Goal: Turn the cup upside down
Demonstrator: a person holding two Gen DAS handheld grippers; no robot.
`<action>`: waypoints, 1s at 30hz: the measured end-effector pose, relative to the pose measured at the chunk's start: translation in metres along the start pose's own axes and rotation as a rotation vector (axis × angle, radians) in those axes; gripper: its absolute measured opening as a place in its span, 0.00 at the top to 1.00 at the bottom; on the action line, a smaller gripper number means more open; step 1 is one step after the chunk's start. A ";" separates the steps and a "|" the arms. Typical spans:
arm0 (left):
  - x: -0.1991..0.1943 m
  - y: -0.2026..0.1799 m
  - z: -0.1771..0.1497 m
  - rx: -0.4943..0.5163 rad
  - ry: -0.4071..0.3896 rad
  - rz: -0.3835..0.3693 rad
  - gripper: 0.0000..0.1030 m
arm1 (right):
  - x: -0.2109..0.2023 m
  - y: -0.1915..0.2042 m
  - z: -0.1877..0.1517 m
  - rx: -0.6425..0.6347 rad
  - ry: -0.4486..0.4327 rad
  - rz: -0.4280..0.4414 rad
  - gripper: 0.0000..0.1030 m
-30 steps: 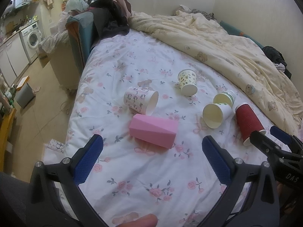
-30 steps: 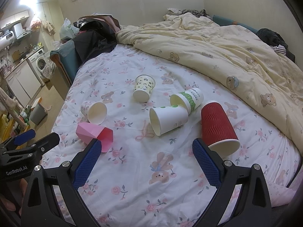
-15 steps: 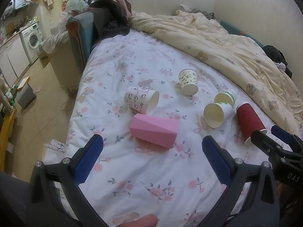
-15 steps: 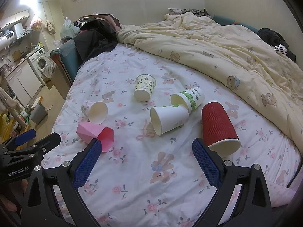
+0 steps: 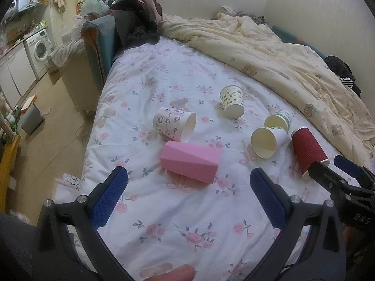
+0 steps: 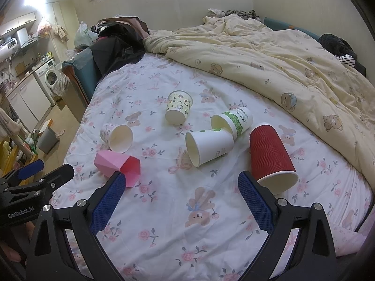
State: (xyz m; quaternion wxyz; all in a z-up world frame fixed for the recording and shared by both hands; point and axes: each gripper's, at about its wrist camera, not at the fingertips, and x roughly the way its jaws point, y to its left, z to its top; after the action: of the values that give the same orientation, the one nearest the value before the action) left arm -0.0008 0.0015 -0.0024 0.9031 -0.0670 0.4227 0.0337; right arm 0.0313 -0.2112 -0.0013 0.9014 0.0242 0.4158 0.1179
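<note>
Your left gripper [image 5: 188, 195] is spread wide with nothing between its blue pads, hovering over the floral bedsheet [image 5: 164, 222] at the near edge of the bed. Your right gripper [image 6: 180, 197] is likewise released, jaws apart and empty.

Six cups lie on their sides on the sheet. From the left wrist view, the pink faceted cup [image 5: 191, 164] sits at 12 o'clock just beyond the left gripper's opening, its length running from 9 to 3 o'clock. Close behind it, toward 11 o'clock, lies the patterned white cup [image 5: 173, 125], mouth facing 3 o'clock. The yellow-print cup [image 5: 232, 100] is farther off at 1 o'clock, mouth turned toward you.

From the right wrist view, the red ribbed cup [image 6: 269, 157] lies at 1 o'clock, its rim just beside the right gripper's right finger, mouth toward you. The plain white cup [image 6: 211, 145] sits at 12 o'clock, mouth aimed at 8 o'clock, and its base touches the green-banded cup [image 6: 234, 121] just behind it.

A cream bear-print duvet [image 6: 281, 58] is bunched along the far side of the bed from 12 to 3 o'clock. Off the bed at 9 o'clock you can see a washing machine [image 5: 38, 49] and a grey bin [image 5: 31, 118] on the floor
</note>
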 end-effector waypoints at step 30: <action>0.040 0.067 0.031 -0.089 0.222 0.178 0.00 | 0.104 0.104 0.053 -0.636 0.438 0.286 0.04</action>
State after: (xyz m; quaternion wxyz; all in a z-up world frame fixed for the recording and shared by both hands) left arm 0.0408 0.0731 -0.0200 0.8404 -0.0725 0.5224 0.1248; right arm 0.1165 -0.0831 -0.0297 0.7285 -0.2237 0.5333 0.3672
